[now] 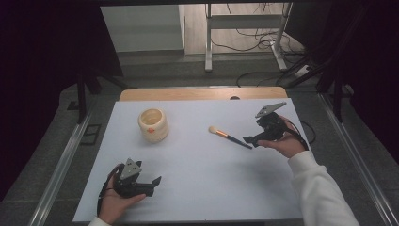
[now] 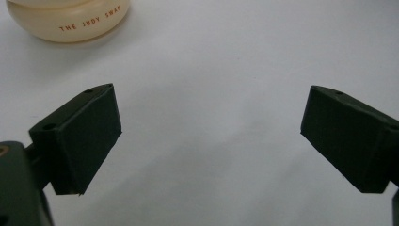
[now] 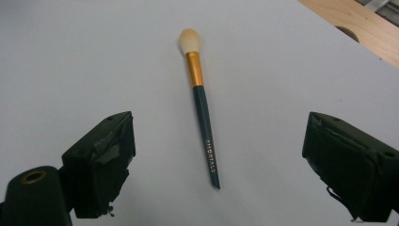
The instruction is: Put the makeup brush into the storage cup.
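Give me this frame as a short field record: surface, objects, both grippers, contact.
surface: white table top with a wooden strip along the far edge
brush: makeup brush lying flat, pale bristle tip pointing away from the right gripper, dark handle end toward it
cup: cream ribbed cup, upright, far left of the table
right gripper: right gripper, jaws wide apart, lined up on the brush handle
left gripper: left gripper, jaws wide apart, over bare table near the person
contact: none seen

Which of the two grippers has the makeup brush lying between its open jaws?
The right gripper: the makeup brush lies between its spread jaws, handle tip towards it. The left gripper faces bare table, with the cream jar farther off.
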`<state>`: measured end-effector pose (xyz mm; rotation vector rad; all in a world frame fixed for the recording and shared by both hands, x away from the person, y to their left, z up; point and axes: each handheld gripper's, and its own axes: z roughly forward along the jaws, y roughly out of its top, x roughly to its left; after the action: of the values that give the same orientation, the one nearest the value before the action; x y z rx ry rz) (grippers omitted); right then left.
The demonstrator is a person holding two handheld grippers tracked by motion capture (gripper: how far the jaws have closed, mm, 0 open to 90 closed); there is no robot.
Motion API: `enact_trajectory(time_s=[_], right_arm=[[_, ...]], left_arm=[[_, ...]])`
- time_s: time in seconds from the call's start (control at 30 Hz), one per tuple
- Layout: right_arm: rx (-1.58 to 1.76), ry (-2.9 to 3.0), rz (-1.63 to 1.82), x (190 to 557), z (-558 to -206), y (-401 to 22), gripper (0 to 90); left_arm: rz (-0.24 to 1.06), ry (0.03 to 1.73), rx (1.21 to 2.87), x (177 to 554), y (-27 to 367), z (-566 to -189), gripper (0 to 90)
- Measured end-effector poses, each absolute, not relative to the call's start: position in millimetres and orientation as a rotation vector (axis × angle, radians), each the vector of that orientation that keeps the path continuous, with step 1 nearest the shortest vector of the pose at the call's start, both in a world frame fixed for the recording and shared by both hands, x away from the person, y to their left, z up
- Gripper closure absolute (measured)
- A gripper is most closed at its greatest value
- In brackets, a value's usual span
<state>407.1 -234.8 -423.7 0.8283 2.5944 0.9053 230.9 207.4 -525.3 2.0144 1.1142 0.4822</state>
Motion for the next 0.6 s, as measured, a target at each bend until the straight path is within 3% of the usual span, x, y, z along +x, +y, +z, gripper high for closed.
enact_trajectory(time_s=[0.6], right_arm=[[0.846,2.657,0.812,431.8,-436.3,-215.6,10.7]], left_arm=[[0.475,1.108,2.016,230.9,206.5,-525.6,6.5]])
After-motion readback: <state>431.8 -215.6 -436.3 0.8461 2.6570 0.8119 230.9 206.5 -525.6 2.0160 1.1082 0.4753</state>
